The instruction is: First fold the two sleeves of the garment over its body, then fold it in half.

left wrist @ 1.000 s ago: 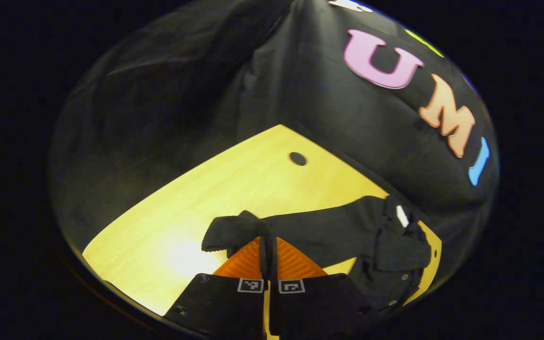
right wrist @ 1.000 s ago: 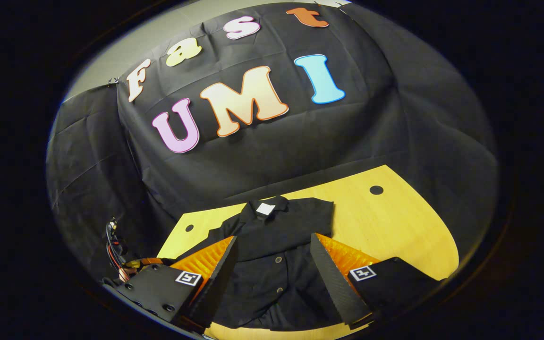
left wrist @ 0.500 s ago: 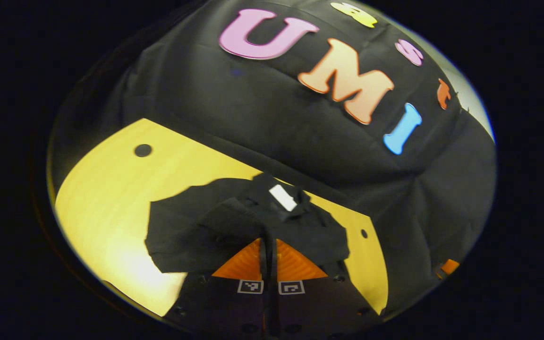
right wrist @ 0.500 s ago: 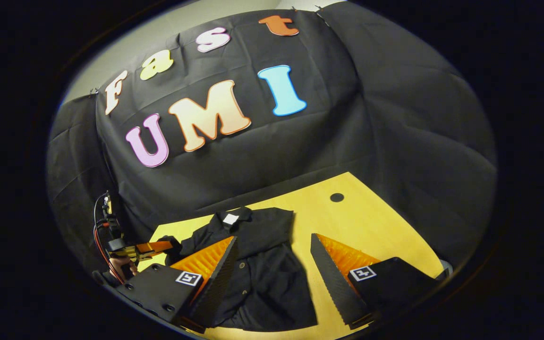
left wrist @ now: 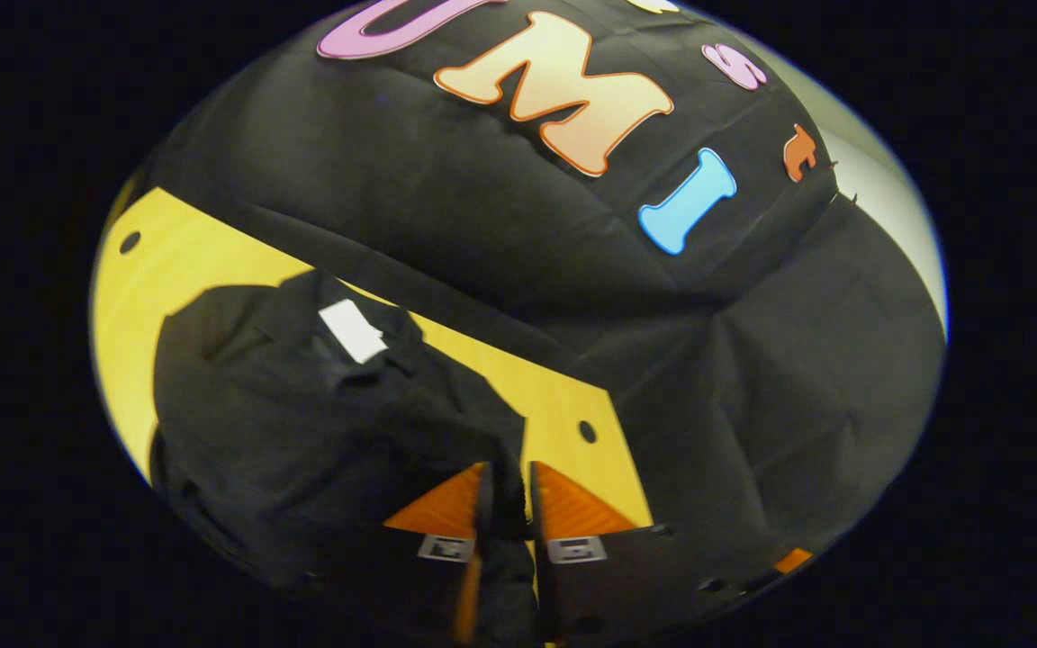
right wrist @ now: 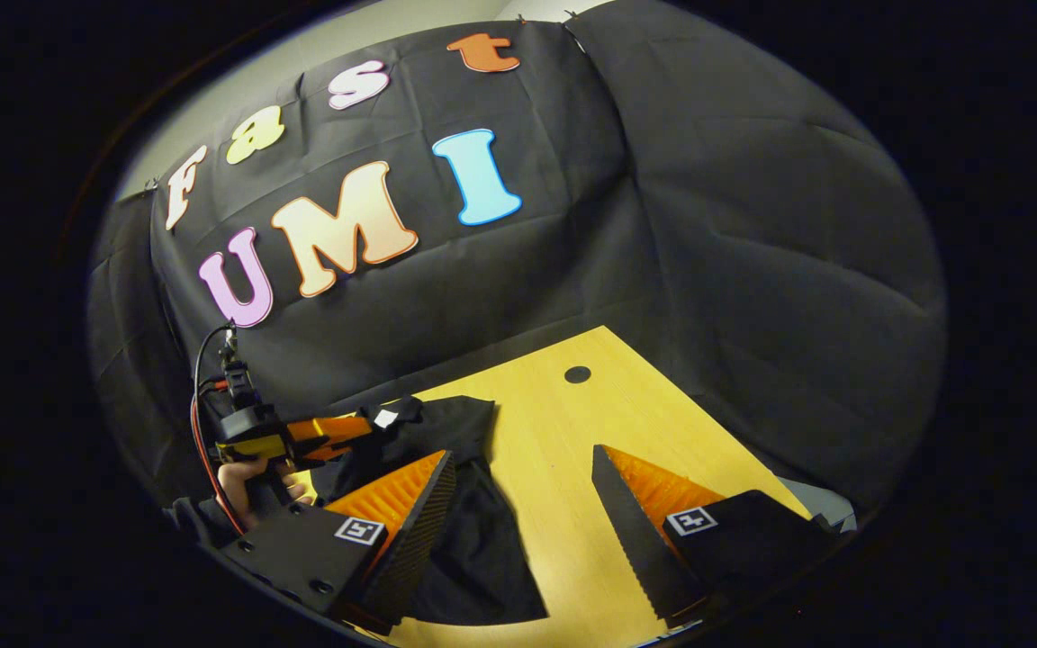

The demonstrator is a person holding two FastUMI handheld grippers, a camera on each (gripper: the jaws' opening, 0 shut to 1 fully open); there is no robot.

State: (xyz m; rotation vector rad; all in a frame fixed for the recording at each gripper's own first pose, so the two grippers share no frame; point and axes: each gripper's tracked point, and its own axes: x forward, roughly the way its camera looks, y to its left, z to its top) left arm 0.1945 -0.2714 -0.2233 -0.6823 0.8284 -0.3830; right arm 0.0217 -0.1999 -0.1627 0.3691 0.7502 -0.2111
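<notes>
In the left gripper view, the left gripper [left wrist: 508, 490] pinches a fold of the black shirt [left wrist: 302, 405] between its nearly closed fingers; the shirt spreads up and left across the yellow table [left wrist: 563, 405]. In the right gripper view, the right gripper [right wrist: 523, 504] hangs wide open and empty above the table [right wrist: 563, 432], the shirt [right wrist: 473, 540] under its left finger, the left gripper [right wrist: 338, 436] at the collar.

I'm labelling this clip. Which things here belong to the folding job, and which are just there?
In the job:
- black shirt
- its sleeve, pinched in the left claw
- right claw, open above the table

Just there:
- wooden table
- table's round hole
</notes>
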